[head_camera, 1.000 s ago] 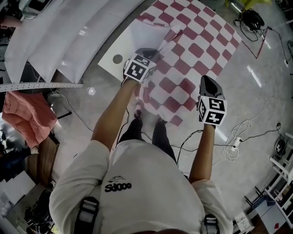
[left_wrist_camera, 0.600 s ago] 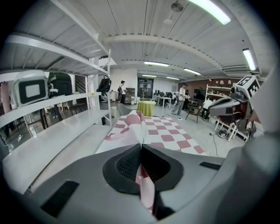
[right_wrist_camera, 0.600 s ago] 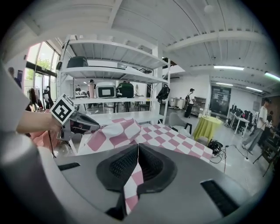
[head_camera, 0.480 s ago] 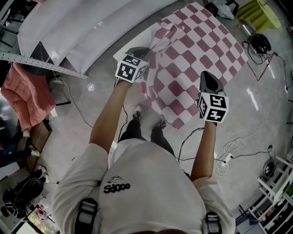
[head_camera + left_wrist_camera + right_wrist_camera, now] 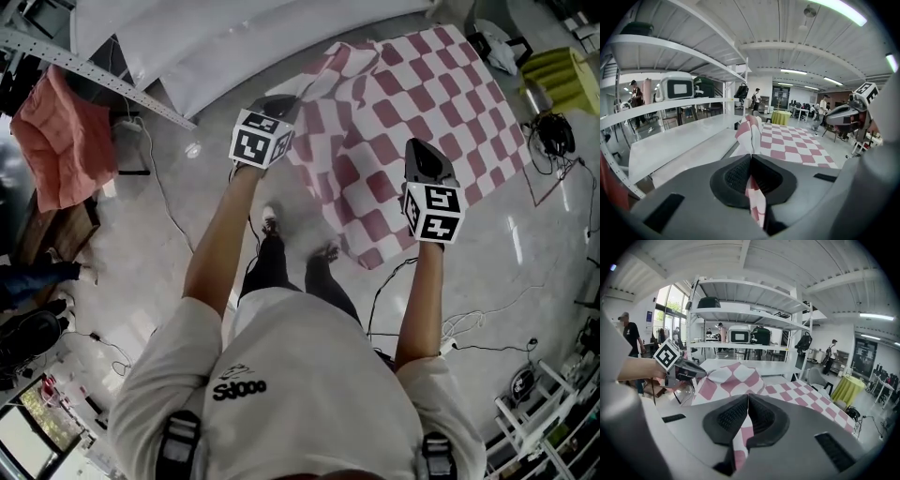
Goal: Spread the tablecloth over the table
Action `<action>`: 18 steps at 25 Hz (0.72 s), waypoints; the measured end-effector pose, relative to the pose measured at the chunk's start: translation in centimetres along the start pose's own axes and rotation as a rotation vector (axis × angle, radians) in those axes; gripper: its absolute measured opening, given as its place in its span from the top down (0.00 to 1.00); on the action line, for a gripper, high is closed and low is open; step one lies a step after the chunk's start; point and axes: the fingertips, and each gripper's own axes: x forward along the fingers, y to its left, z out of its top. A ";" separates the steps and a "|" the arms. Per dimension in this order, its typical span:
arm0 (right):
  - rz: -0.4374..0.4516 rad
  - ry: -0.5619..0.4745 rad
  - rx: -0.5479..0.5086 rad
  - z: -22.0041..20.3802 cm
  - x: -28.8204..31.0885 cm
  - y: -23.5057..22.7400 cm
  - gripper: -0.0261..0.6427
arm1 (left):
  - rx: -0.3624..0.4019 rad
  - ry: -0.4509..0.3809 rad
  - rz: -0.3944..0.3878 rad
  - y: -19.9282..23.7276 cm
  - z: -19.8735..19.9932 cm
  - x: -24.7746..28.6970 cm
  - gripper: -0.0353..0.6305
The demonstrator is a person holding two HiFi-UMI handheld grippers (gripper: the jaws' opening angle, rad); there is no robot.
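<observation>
One tablecloth (image 5: 412, 103), checked in dull red and white, is seen ahead of the person, and two grippers are clamped on its near edge. The left gripper (image 5: 751, 161) is shown with its jaws pressed together on a bunched corner of the cloth; a strip of the checked fabric is pinched between the two pads and trails out below them. The right gripper (image 5: 747, 401) is likewise clenched on the cloth, with a fold of the fabric caught between its two pads and hanging down beneath. In the head view the two grippers are held well apart, each topped by one marker cube, so two cubes are counted. Between the grippers the near edge is raised and slack, and one loose corner is let hang towards the floor near the person's two shoes (image 5: 270, 220). The far part of the cloth is laid out flat; what lies beneath it cannot be told. One white shelving rack (image 5: 750, 310) is seen beyond the cloth, with several boxy items stored on its shelves. One table draped in yellow-green (image 5: 848, 387) is placed farther back at the right. One salmon-pink cloth (image 5: 70, 141) is hung at the left in the head view, and loose cables (image 5: 487, 309) are strewn over the floor. Three persons are made out in the background of the right gripper view.
</observation>
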 end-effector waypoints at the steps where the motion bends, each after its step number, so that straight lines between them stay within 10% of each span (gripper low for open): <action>1: 0.011 0.004 -0.007 0.1 0.5 0.5 0.92 | -0.012 0.003 0.013 0.7 -0.5 -0.4 0.90; 18: 0.111 0.065 -0.057 1.2 8.0 7.9 0.92 | -0.190 0.164 0.066 9.2 -11.7 -1.2 0.90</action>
